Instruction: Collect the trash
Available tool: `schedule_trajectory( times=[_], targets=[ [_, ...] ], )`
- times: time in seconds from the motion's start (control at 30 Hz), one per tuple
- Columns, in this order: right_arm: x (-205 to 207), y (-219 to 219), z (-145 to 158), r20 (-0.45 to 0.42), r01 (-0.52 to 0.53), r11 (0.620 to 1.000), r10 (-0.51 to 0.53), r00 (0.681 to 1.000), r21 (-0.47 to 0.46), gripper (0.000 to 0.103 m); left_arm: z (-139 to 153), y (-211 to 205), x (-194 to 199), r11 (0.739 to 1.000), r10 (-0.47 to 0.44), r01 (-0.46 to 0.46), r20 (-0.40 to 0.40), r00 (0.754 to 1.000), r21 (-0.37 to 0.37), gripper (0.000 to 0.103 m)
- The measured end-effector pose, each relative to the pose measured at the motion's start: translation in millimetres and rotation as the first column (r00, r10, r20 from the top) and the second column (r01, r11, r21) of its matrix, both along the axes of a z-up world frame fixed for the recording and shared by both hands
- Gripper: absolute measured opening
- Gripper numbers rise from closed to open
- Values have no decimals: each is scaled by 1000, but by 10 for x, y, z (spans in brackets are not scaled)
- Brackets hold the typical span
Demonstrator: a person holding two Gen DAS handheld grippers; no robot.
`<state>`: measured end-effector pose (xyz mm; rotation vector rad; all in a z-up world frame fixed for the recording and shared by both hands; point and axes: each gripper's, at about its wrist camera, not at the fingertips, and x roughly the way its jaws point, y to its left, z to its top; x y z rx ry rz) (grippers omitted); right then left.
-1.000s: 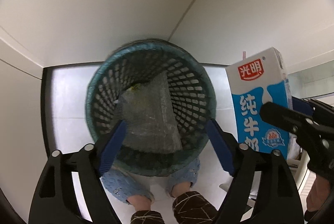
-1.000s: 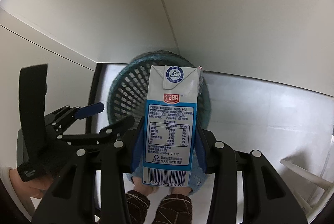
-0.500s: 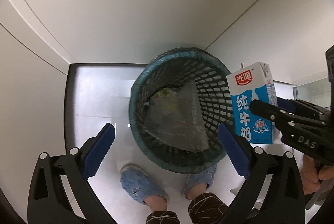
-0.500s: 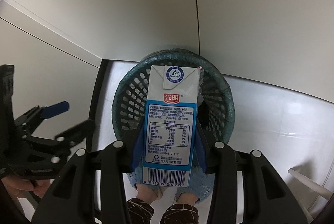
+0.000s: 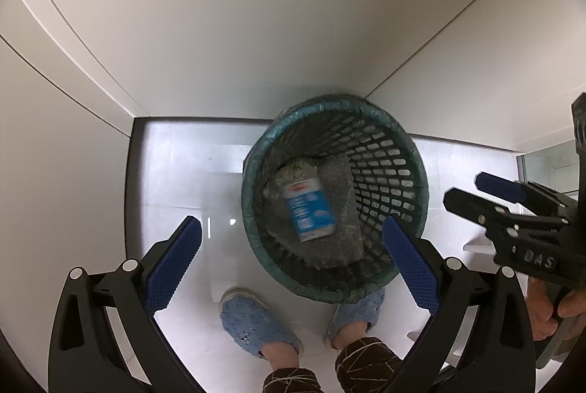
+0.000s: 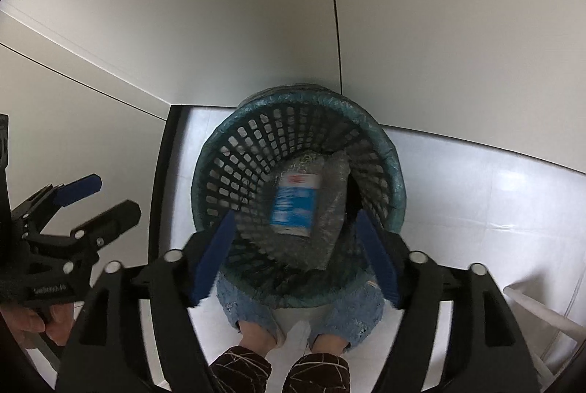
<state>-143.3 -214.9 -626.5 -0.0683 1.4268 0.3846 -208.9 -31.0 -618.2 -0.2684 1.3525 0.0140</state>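
Observation:
A blue and white milk carton (image 5: 309, 211) lies blurred inside the teal mesh waste basket (image 5: 399, 155), on crumpled bubble wrap (image 5: 340, 180). It also shows in the right wrist view (image 6: 295, 204), inside the basket (image 6: 234, 155). My right gripper (image 6: 295, 252) is open and empty just above the basket's near rim. My left gripper (image 5: 289, 264) is open and empty, above and to the left of the basket. The right gripper also shows in the left wrist view (image 5: 472, 189), and the left gripper in the right wrist view (image 6: 106, 197).
The basket stands on a white tiled floor (image 5: 183, 173) in a corner of pale walls (image 5: 256, 26). The person's feet in blue slippers (image 5: 256, 323) stand right by the basket. A white frame (image 6: 538, 312) stands at the lower right.
My right gripper has opened and let go of the milk carton, which has dropped into the basket. My left gripper has pulled further back and stays open.

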Motion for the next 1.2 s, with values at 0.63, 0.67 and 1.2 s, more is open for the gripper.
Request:
schedule_trajectory(
  times=[0.63, 0.67, 1.2],
  targets=[
    [-75, -508, 2330, 205, 79, 997, -76, 976, -5, 95, 2006, -180, 6, 998, 3, -7, 72, 997, 56, 97],
    [-80, -539, 2467, 208, 82, 997, -80, 975, -2, 95, 2149, -209, -11, 998, 2, -7, 81, 997, 63, 97],
    [-259, -724, 5340, 412, 128, 991, -133, 901, 39, 95, 4992, -334, -106, 990, 12, -55, 312, 950, 129, 97]
  ],
)
